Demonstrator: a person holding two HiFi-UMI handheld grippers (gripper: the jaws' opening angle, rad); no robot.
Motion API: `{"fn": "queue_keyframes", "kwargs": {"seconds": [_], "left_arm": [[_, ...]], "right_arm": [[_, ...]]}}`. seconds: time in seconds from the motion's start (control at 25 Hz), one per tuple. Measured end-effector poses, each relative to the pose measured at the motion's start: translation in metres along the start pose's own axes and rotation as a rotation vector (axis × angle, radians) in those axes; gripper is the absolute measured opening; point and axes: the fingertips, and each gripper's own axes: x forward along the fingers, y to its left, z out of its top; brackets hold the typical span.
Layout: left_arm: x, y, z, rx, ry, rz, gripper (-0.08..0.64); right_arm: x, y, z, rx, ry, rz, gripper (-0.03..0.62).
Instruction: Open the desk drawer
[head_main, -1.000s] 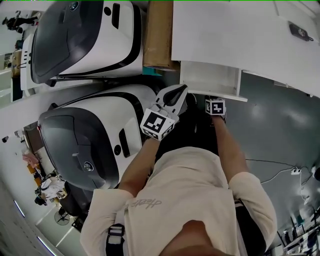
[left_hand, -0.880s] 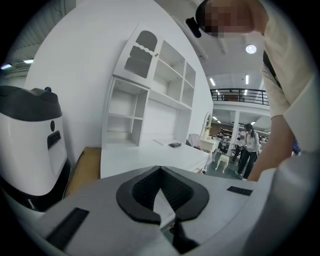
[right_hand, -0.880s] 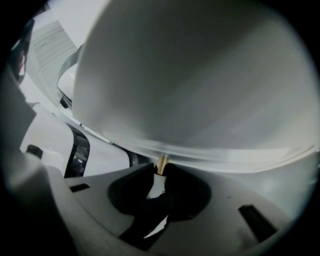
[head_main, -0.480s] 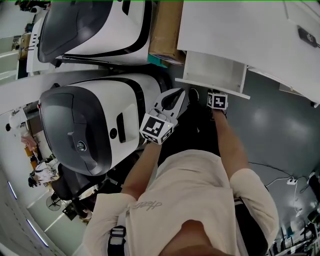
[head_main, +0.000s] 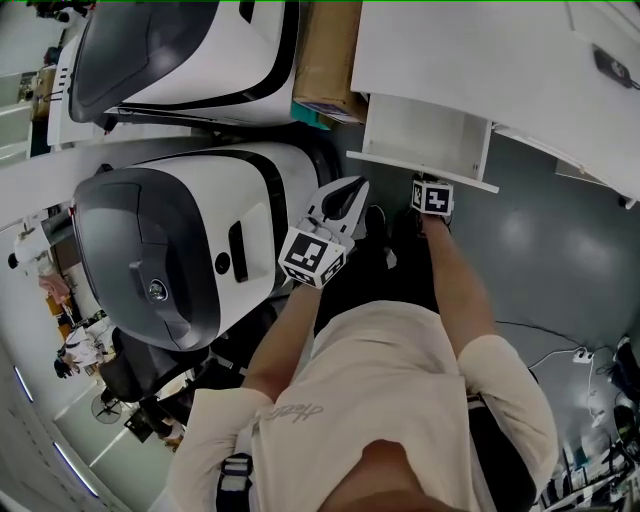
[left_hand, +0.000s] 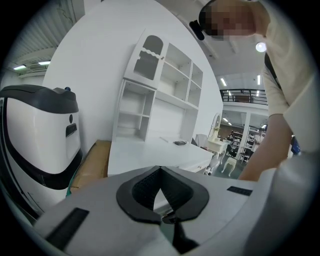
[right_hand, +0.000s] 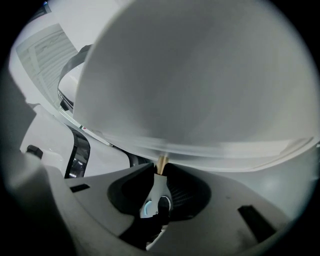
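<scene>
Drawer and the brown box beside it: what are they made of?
The drawer looks like painted or laminated wood board: flat white panels, smooth matte faces, square edges. The brown box looks like cardboard: plain tan with a dull surface. Neither can be told for sure from here.

Showroom hall with white desk (left_hand: 150, 150), vanity (left_hand: 215, 144), stool (left_hand: 231, 164).

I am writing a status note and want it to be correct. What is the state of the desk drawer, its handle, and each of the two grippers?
desk drawer: pulled out of the desk, open.
drawer handle: clamped between the right gripper's jaws.
right gripper: shut on the drawer handle.
left gripper: jaws together, nothing between them.
</scene>
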Motion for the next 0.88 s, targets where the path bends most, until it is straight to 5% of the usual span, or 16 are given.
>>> {"fn": "queue_keyframes", "kwargs": {"seconds": [0.88], "left_arm": [[-0.021, 0.01, -0.002, 0.021, 0.011, -0.101, 0.0]], "right_arm": [[-0.016, 0.015, -0.05, 0.05, 0.022, -0.037, 0.087]]}}
